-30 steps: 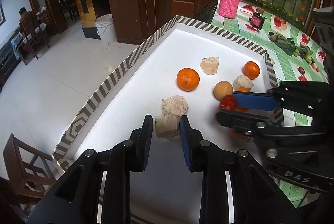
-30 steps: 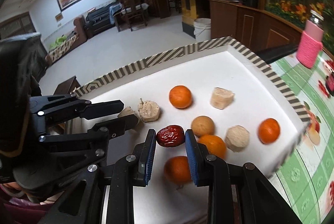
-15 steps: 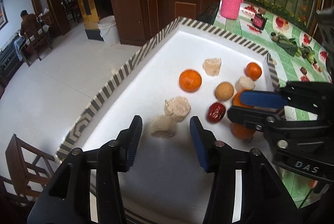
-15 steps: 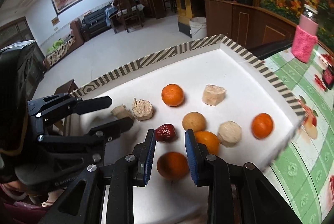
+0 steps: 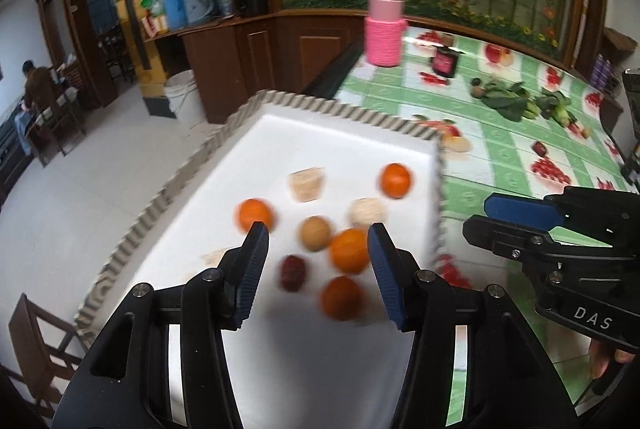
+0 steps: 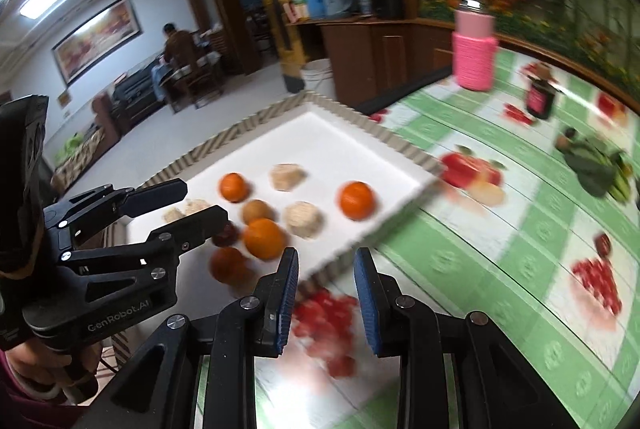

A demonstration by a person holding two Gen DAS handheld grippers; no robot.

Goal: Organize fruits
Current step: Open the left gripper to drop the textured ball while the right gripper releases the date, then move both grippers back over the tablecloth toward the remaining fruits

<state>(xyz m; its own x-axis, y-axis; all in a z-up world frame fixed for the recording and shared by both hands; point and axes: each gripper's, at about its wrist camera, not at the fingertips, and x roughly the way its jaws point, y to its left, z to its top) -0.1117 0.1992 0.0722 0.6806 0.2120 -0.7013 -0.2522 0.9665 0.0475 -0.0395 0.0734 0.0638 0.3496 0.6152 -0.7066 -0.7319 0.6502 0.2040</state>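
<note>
Fruit lies loose on the tray (image 5: pixel 344 133): oranges (image 5: pixel 349 251), a date (image 5: pixel 293 272) and pale lumps (image 5: pixel 306 184) ahead of the left tool (image 5: pixel 318 247), released and empty. Right tool (image 6: pixel 326 271), also released, hangs over the bench (image 6: pixel 500 229) beyond the tray edge; pink jar (image 6: pixel 474 57) farther off.

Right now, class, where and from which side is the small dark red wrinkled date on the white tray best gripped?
Grip the small dark red wrinkled date across its narrow middle, coming from above. It is an oval lying flat on the white foam tray, with an orange tangerine close on one side. The open left hand-held gripper seems nearest.
</note>
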